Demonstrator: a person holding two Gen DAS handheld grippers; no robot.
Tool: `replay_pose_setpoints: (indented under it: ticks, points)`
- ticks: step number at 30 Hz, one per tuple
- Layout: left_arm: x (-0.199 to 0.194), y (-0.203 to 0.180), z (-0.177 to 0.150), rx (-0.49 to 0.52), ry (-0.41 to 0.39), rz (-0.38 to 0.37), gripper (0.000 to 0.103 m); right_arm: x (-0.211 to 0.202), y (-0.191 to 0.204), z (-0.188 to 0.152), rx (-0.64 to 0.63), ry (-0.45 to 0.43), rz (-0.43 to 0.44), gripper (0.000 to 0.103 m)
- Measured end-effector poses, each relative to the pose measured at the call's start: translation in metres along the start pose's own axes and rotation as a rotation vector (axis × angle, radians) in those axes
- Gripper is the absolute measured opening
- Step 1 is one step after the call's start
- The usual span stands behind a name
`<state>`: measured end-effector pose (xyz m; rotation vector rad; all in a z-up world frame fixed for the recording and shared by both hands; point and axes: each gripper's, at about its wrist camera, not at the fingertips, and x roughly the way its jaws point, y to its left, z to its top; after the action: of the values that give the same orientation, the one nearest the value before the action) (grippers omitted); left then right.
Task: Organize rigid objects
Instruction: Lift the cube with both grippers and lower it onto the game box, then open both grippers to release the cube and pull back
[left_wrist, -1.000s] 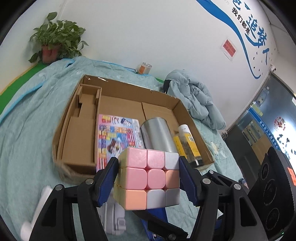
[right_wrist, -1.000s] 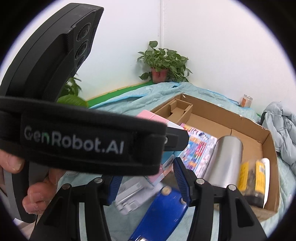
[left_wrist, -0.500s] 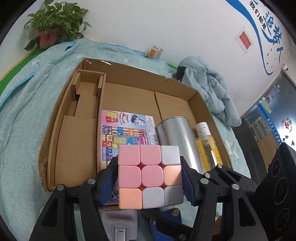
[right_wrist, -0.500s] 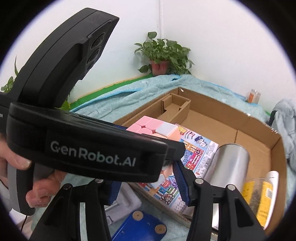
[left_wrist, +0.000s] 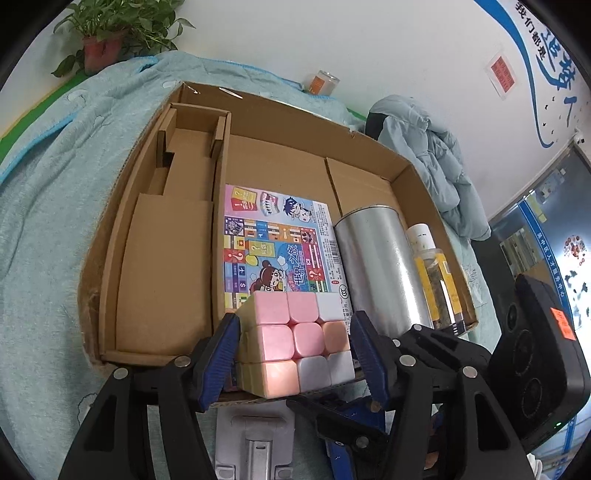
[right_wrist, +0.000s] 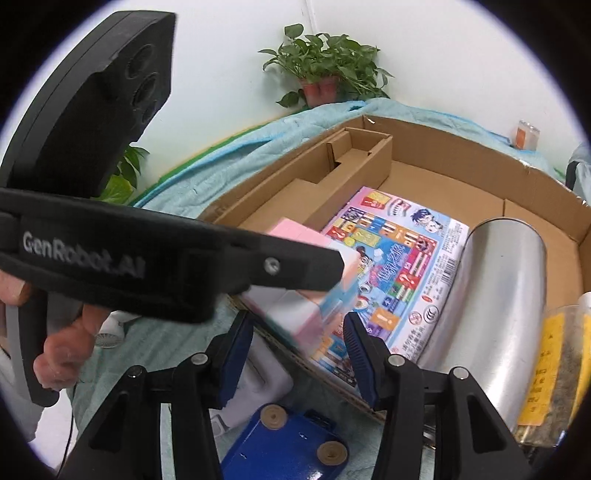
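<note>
Left wrist view: cardboard box (left_wrist: 122, 236) on quilt, holding board-game box (left_wrist: 273, 243) printed 世界之旅, steel canister (left_wrist: 380, 266), yellow-label jar (left_wrist: 436, 280). Left gripper (left_wrist: 293, 350) pinching pastel cube (left_wrist: 295, 343) over near box edge; risks snagging rim, dropping outside. Right gripper (right_wrist: 295, 354) spread, empty. "GenRobot.AI" readable.

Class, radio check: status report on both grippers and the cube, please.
Left gripper shut on cube, over box near edge. Right gripper open, empty. Booklet directly below.

Pastel pink, peach and silver cube (left_wrist: 295, 343) — brown cardboard box (left_wrist: 162, 266).
</note>
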<state>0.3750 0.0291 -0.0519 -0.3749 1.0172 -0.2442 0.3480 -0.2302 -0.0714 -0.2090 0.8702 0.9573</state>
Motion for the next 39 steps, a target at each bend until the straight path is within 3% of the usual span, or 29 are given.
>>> replay_pose_setpoints:
  ticks: [4,5,7,14,16,18,19,20,21,23,24,26,27,28,29,30,32,33,34,35,36,38,39]
  points:
    - [-0.006,0.004,0.001,-0.007,-0.024,-0.009,0.057,0.001,0.003,0.002,-0.002,0.0,0.019,0.05]
    - [-0.006,0.005,0.001,-0.007,-0.024,-0.018,0.044,0.003,0.002,0.003,0.004,-0.002,0.025,0.05]
    - [-0.007,0.004,0.0,0.008,-0.023,0.008,0.037,0.004,0.0,0.004,0.02,0.002,0.029,0.05]
    - [-0.012,0.006,-0.004,0.01,0.001,0.022,0.036,0.014,0.003,0.001,0.039,0.034,0.045,0.053]
    - [-0.017,0.005,-0.006,0.031,-0.014,0.056,0.036,0.013,0.005,0.0,0.039,0.024,0.028,0.052]
    - [-0.026,0.001,-0.009,0.051,-0.047,0.08,0.044,0.005,0.006,-0.002,0.069,-0.002,0.025,0.06]
    - [-0.033,-0.001,-0.012,0.06,-0.073,0.087,0.048,-0.001,0.006,-0.004,0.09,-0.02,0.022,0.072]
    - [-0.039,-0.003,-0.014,0.069,-0.102,0.106,0.061,-0.008,0.005,-0.006,0.116,-0.037,0.015,0.081]
    - [-0.05,-0.005,-0.019,0.079,-0.154,0.151,0.08,-0.017,0.004,-0.011,0.159,-0.055,0.002,0.081]
    - [-0.07,-0.011,-0.03,0.103,-0.274,0.225,0.102,-0.033,0.0,-0.023,0.238,-0.073,-0.031,0.081]
    - [-0.079,-0.015,-0.039,0.115,-0.331,0.255,0.103,-0.041,0.0,-0.031,0.271,-0.073,-0.06,0.081]
    - [-0.087,-0.02,-0.054,0.141,-0.362,0.282,0.102,-0.051,0.003,-0.046,0.289,-0.071,-0.126,0.081]
    - [-0.088,-0.023,-0.063,0.159,-0.367,0.267,0.086,-0.056,0.006,-0.054,0.282,-0.083,-0.153,0.076]
    - [-0.089,-0.026,-0.071,0.173,-0.367,0.248,0.062,-0.062,0.009,-0.06,0.268,-0.101,-0.179,0.05]
    - [-0.085,-0.027,-0.076,0.186,-0.331,0.234,0.002,-0.067,0.011,-0.066,0.256,-0.111,-0.215,0.032]
    - [-0.08,-0.028,-0.083,0.186,-0.287,0.244,0.004,-0.07,0.013,-0.071,0.253,-0.105,-0.261,0.025]
    - [-0.079,-0.029,-0.097,0.169,-0.299,0.274,0.004,-0.076,0.014,-0.079,0.264,-0.114,-0.274,0.025]
    - [-0.078,-0.031,-0.105,0.17,-0.305,0.295,0.018,-0.08,0.016,-0.083,0.27,-0.129,-0.255,0.035]
    - [-0.077,-0.032,-0.111,0.168,-0.295,0.322,0.036,-0.083,0.018,-0.085,0.271,-0.133,-0.249,0.062]
    - [-0.076,-0.033,-0.116,0.157,-0.281,0.356,0.091,-0.085,0.021,-0.089,0.278,-0.142,-0.268,0.088]
    - [-0.079,-0.035,-0.123,0.14,-0.306,0.376,0.1,-0.084,0.023,-0.091,0.282,-0.161,-0.285,0.09]
    - [-0.081,-0.038,-0.134,0.147,-0.357,0.356,0.103,-0.086,0.029,-0.094,0.272,-0.179,-0.292,0.09]
    - [-0.078,-0.041,-0.136,0.16,-0.34,0.361,0.102,-0.085,0.033,-0.097,0.262,-0.169,-0.276,0.09]
